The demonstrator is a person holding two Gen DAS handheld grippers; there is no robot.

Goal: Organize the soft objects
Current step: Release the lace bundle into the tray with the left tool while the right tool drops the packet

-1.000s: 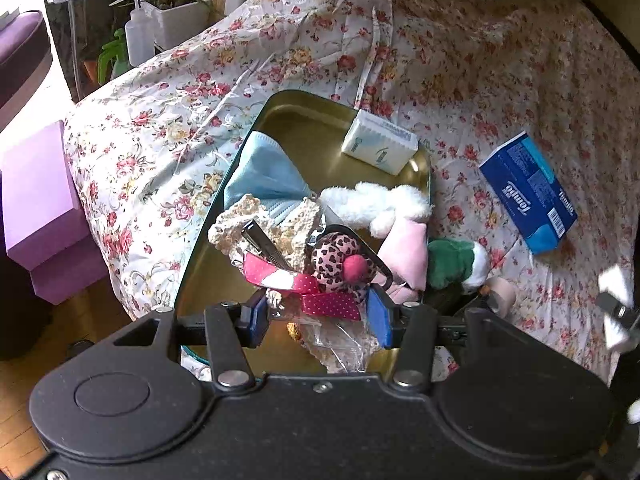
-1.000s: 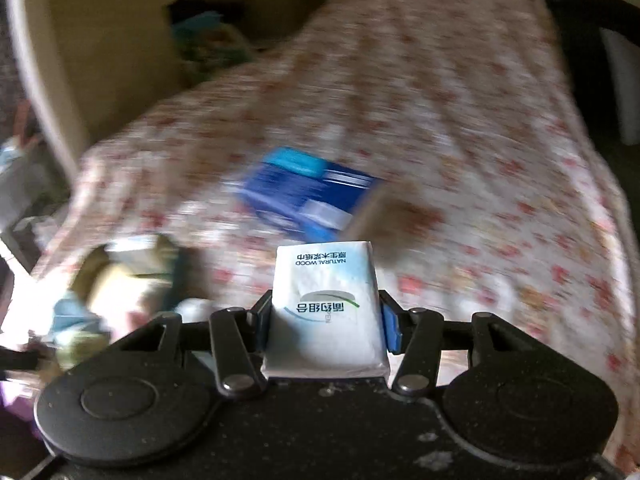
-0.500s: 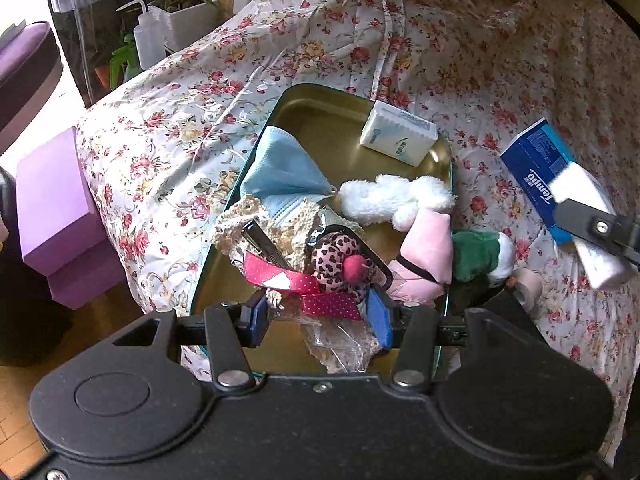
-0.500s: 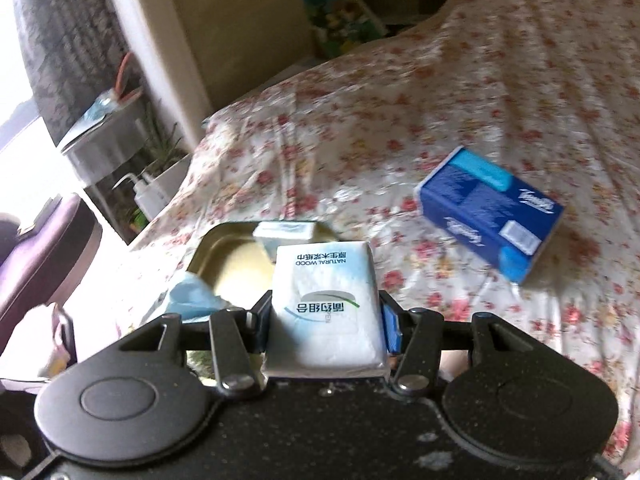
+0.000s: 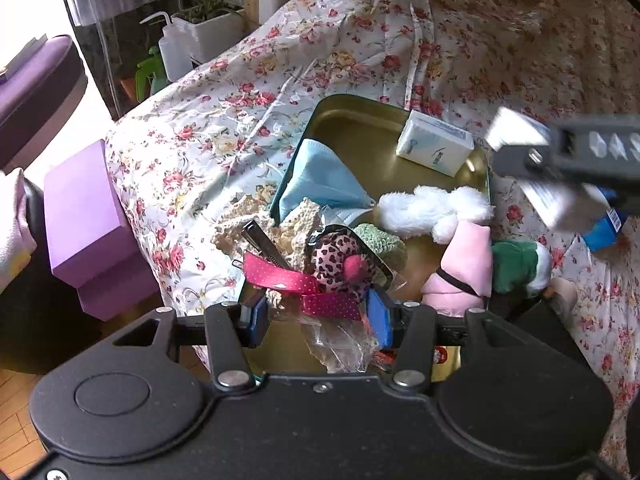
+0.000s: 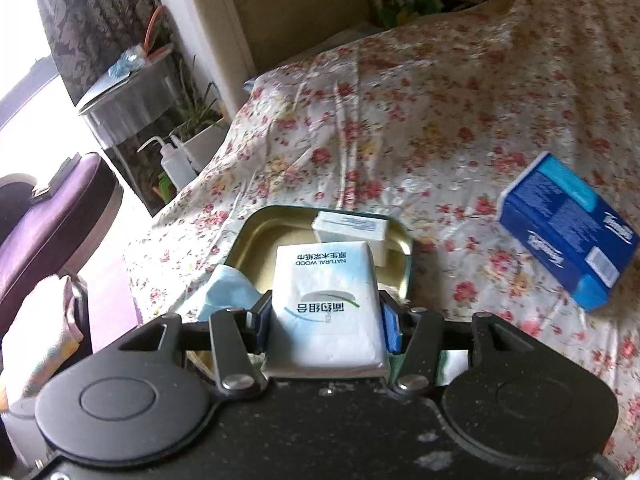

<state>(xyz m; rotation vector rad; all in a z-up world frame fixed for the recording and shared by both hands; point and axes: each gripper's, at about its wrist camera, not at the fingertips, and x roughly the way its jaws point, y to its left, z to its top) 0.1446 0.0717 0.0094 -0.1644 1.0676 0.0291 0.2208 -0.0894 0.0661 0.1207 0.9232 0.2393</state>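
Note:
My left gripper (image 5: pixel 316 316) hangs over the near end of a gold tin tray (image 5: pixel 360 136), shut on a clear bag holding a leopard-print plush with a pink dotted ribbon (image 5: pixel 340 264). In the tray lie a white tissue pack (image 5: pixel 434 144), a blue face mask (image 5: pixel 320 178), a white plush (image 5: pixel 436 208), a pink soft piece (image 5: pixel 464 268) and cream crochet (image 5: pixel 276 232). My right gripper (image 6: pixel 324 324) is shut on a second white tissue pack (image 6: pixel 326 300) above the tray (image 6: pixel 272 240). In the left wrist view it shows blurred at the right (image 5: pixel 536 164).
A blue tissue box (image 6: pixel 568 232) lies on the floral bedspread (image 6: pixel 440 120) right of the tray. A green plush (image 5: pixel 516 266) sits at the tray's right edge. Off the bed's left side stand a purple box (image 5: pixel 84 220), a squeeze bottle (image 5: pixel 174 56) and a potted plant (image 5: pixel 208 28).
My right gripper has swung left with the tissue pack, from beside the blue box to over the tray. The left gripper kept its place and its hold, tilting slightly.

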